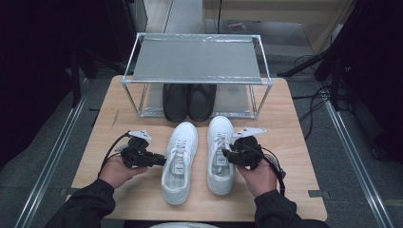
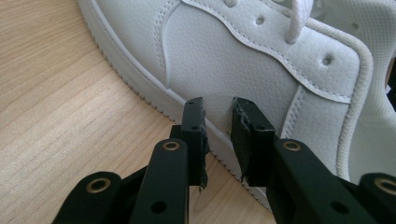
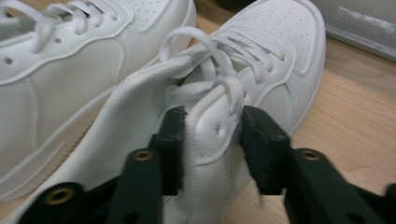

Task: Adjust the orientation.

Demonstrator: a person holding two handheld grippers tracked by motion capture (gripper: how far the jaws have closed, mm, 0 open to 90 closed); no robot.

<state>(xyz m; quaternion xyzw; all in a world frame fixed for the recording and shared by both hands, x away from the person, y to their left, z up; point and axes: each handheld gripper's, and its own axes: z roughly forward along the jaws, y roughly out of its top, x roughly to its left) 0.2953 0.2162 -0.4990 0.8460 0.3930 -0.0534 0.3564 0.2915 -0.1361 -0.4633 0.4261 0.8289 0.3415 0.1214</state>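
Two shoes: white leather sneakers, left (image 1: pixel 179 161) and right (image 1: pixel 220 154), middle of frame.
Left gripper (image 2: pixel 218 122): released, beside left sneaker's sole.
Right gripper (image 3: pixel 210 128): pinching right sneaker's soft collar.
Feel: light, bendy; hold collar.

L hand-held gripper (image 1: pixel 159 160) jaws slightly apart, gripping nothing; R hand-held gripper (image 1: pixel 227 154) clamped, both forearms low.

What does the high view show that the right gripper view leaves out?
High view alone: black shoes under the metal rack, and the left gripper beside the left white shoe. Right gripper view alone: the right gripper pinching the right white shoe at its collar. Both: the white pair on the wooden table.
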